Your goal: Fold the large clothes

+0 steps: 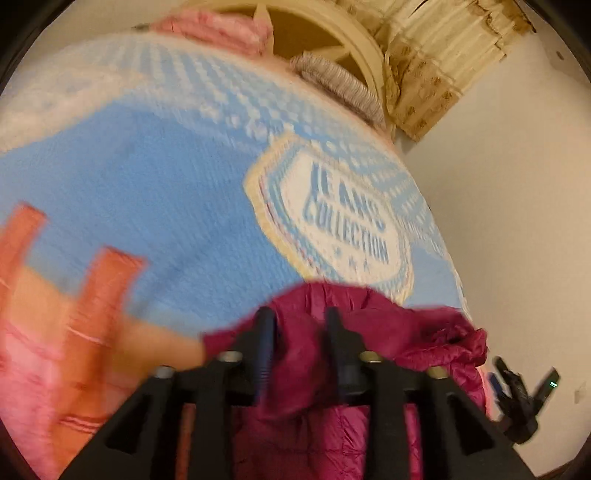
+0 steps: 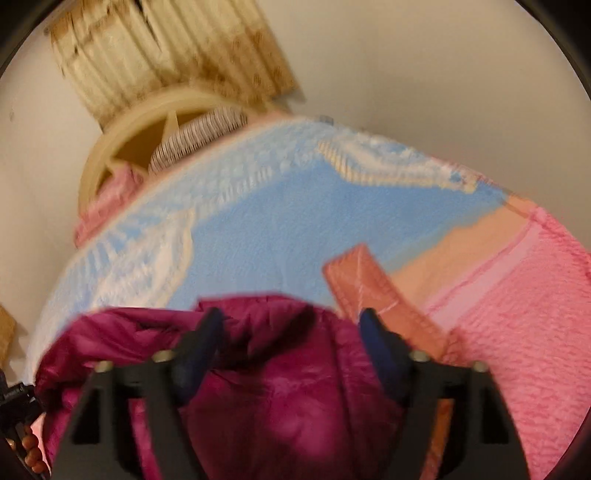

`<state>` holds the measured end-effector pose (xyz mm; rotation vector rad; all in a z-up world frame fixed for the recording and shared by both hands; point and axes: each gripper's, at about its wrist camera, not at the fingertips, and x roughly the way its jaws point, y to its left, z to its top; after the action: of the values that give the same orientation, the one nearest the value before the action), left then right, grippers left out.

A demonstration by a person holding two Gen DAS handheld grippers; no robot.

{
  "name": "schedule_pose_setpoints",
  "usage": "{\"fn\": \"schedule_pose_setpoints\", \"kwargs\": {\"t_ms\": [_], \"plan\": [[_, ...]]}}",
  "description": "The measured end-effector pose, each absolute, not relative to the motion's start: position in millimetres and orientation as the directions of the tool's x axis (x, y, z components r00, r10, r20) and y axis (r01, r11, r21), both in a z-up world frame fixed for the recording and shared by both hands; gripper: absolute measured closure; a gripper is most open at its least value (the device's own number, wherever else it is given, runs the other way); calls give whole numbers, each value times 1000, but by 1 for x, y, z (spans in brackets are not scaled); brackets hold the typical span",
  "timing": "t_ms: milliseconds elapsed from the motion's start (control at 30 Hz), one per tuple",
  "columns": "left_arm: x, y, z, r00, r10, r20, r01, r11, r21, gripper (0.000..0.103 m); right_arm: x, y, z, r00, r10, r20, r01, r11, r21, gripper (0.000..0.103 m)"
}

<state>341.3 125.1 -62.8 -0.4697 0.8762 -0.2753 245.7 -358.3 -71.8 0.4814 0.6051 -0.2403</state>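
A magenta quilted jacket lies bunched on the bed, right under both grippers. In the left wrist view my left gripper has its two dark fingers a little apart. Jacket fabric sits between them, and the pads do not visibly press on it. In the right wrist view my right gripper stands wide open above the jacket, one finger on each side of a raised fold. The jacket's lower part is hidden behind the gripper bodies.
The jacket rests on a blue, white and pink blanket with a "Jeans Collection" badge. A cream headboard, a pink pillow and beige curtains are at the far end. A hand shows at the lower left edge.
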Motion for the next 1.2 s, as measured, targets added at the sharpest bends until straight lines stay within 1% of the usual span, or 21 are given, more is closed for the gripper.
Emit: {"fn": "schedule_pose_setpoints", "kwargs": {"t_ms": [33, 67, 100, 133, 200, 267, 333, 433, 500, 567, 667, 700, 767, 833, 867, 933, 967, 1067, 1200], "plan": [[337, 130, -52, 654, -357, -667, 17, 888, -459, 29, 241, -359, -65, 810, -84, -580, 349, 864, 363, 21], [332, 134, -42, 692, -306, -654, -3, 905, -426, 20, 234, -358, -54, 819, -98, -565, 346, 870, 352, 21], [325, 138, -29, 733, -267, -626, -12, 914, -405, 20, 231, -357, -48, 823, -105, -558, 344, 874, 342, 21], [321, 139, -21, 752, -256, -608, -11, 917, -399, 20, 224, -355, -37, 829, -118, -547, 338, 885, 321, 22], [312, 129, -8, 763, -252, -595, 20, 930, -368, 20, 218, -347, -24, 837, -127, -533, 319, 903, 286, 34], [306, 108, -4, 761, -248, -599, 68, 949, -307, 20, 216, -330, -10, 828, -138, -544, 290, 935, 205, 60], [301, 71, -3, 754, -244, -610, 143, 967, -210, 20, 222, -313, -4, 826, -96, -555, 234, 955, 182, 69], [304, 23, -9, 734, -259, -627, 222, 965, -139, 20, 236, -273, 2, 822, -32, -569, 137, 980, 144, 69], [312, 2, -17, 713, -272, -646, 246, 960, -133, 20, 245, -251, 2, 820, -13, -572, 94, 989, 112, 69], [325, -15, -26, 692, -266, -671, 233, 962, -141, 20, 264, -226, -3, 801, 21, -598, 46, 994, 96, 69], [344, -24, -40, 663, -255, -703, 215, 965, -148, 20, 296, -215, -20, 754, 88, -651, 40, 983, 179, 69], [352, -29, -48, 657, -229, -718, 205, 971, -122, 20, 303, -214, -25, 742, 99, -663, 43, 980, 195, 69], [361, -35, -62, 658, -171, -733, 188, 980, -60, 20, 323, -212, -45, 716, 82, -694, 70, 980, 188, 69], [366, -32, -78, 646, -136, -751, 165, 986, -37, 20, 333, -210, -60, 704, 57, -708, 89, 982, 168, 69], [372, -26, -90, 625, -148, -766, 153, 986, -66, 20, 337, -213, -71, 697, 52, -715, 95, 982, 164, 69], [374, -16, -100, 622, -201, -757, 143, 979, -143, 19, 339, -221, -88, 690, 66, -721, 111, 975, 195, 69], [376, -15, -101, 624, -210, -752, 140, 978, -157, 17, 338, -227, -93, 693, 86, -716, 116, 966, 229, 71], [373, -15, -107, 641, -225, -734, 141, 974, -175, 15, 336, -241, -103, 712, 123, -692, 123, 947, 296, 72], [370, -14, -111, 656, -239, -716, 136, 970, -200, 15, 339, -237, -109, 705, 121, -699, 123, 950, 288, 72]]}}
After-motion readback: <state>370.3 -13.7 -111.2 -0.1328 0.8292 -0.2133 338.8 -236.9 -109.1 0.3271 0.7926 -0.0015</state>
